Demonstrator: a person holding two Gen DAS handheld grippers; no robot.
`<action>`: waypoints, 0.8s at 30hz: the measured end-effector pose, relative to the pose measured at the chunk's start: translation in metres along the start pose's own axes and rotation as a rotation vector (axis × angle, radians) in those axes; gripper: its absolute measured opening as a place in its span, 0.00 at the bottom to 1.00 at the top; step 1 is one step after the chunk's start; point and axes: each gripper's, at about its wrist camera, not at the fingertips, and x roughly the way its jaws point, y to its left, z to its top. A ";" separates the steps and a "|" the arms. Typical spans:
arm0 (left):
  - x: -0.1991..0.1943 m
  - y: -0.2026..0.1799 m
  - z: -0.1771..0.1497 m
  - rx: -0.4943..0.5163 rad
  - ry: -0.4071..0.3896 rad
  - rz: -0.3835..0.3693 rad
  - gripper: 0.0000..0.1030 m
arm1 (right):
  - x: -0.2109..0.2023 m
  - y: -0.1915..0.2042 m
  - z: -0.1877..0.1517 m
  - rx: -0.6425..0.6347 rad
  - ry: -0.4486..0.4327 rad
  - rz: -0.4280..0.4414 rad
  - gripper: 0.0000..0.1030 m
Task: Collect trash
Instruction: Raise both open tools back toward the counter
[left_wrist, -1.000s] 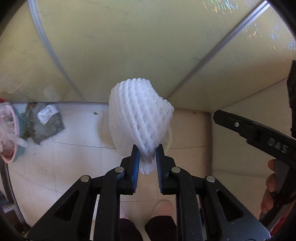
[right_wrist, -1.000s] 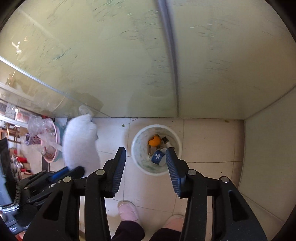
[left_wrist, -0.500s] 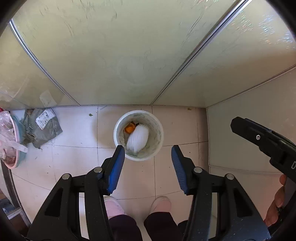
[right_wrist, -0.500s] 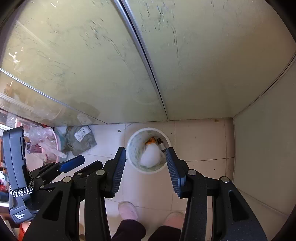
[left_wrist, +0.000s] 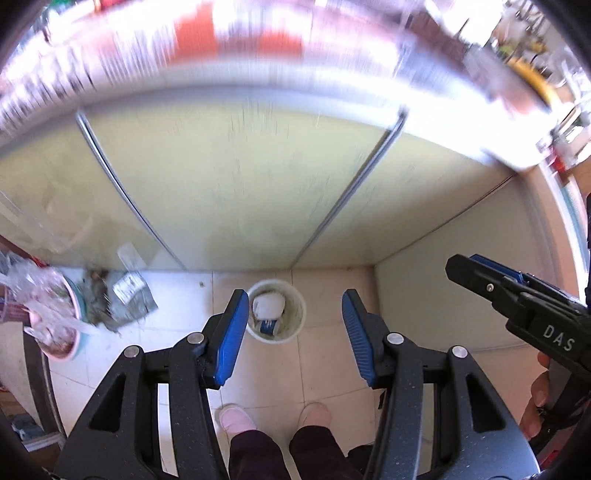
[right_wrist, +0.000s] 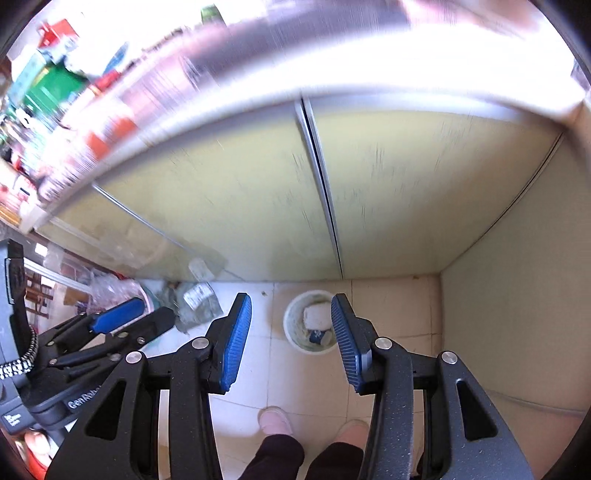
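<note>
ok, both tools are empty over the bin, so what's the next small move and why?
Probably swing the left tool toward the crumpled grey-green wrapper lying on the floor tiles. The white foam net already sits in the round white bin, both tools' jaws stand apart with nothing between them, and that wrapper is the nearest loose trash.
</note>
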 end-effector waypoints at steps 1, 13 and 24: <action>-0.015 0.000 0.005 0.005 -0.019 -0.005 0.50 | -0.017 0.005 0.004 -0.001 -0.019 -0.003 0.40; -0.215 0.001 0.049 0.119 -0.290 -0.033 0.57 | -0.185 0.087 0.030 -0.042 -0.295 -0.066 0.40; -0.342 0.004 0.057 0.201 -0.531 -0.021 0.81 | -0.286 0.143 0.033 -0.065 -0.570 -0.108 0.63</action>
